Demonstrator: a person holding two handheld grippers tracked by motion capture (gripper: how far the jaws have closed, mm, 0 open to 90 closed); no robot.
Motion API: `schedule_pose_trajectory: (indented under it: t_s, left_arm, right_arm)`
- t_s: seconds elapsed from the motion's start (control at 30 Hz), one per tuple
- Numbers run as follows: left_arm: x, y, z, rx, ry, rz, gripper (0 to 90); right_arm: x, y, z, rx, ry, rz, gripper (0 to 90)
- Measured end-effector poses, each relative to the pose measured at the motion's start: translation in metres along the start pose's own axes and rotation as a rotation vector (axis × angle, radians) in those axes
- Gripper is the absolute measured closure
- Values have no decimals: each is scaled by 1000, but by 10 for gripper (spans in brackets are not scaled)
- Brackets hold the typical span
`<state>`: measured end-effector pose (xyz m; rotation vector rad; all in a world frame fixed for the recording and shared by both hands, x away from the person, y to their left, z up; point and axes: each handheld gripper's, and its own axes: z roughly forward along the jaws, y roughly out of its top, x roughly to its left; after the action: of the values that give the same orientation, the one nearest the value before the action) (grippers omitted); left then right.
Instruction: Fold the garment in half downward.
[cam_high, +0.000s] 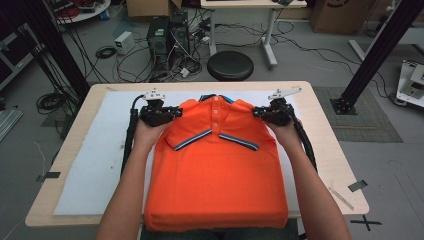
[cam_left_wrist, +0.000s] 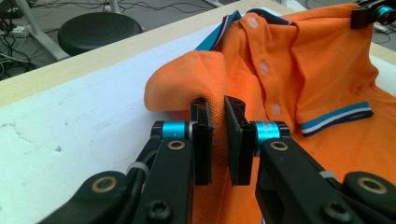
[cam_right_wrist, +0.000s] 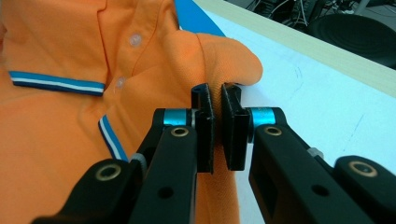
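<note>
An orange polo shirt (cam_high: 215, 170) with blue-and-white sleeve trim lies front up on a white mat (cam_high: 100, 155), sleeves folded across the chest, its hem hanging over the table's near edge. My left gripper (cam_high: 172, 113) is shut on the shirt's left shoulder fold (cam_left_wrist: 205, 79), fabric pinched between its pads. At the other shoulder (cam_right_wrist: 229, 60) my right gripper (cam_high: 257, 113) is shut on the cloth in the same way. Both shoulders are lifted a little off the mat. The collar and button placket (cam_high: 215, 107) sit between the two grippers.
The wooden table (cam_high: 325, 150) carries the mat; tape marks lie at its right corner (cam_high: 357, 185). Beyond the far edge stand a black round stool (cam_high: 230, 65), a computer tower (cam_high: 159, 37) and tangled floor cables. Black frame posts rise at both sides.
</note>
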<state>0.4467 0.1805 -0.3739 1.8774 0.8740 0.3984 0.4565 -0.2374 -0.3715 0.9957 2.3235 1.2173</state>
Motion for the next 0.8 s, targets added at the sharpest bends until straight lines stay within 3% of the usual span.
schedule_pose_trajectory:
  t_s: [0.47,0.6,0.8]
  left_arm:
    - [-15,-12,-26,-51,-41,24,818]
    - [-24,-16,-33,-46,-42,48,818]
    - [-34,-27,-45,-84,-63,52,817]
  right_arm:
    - [16,-16,-24,-41,21,-30,857]
    - [24,-21,-32,-57,32,-46,857]
    - [34,-31,-44,-68,44,-69,856]
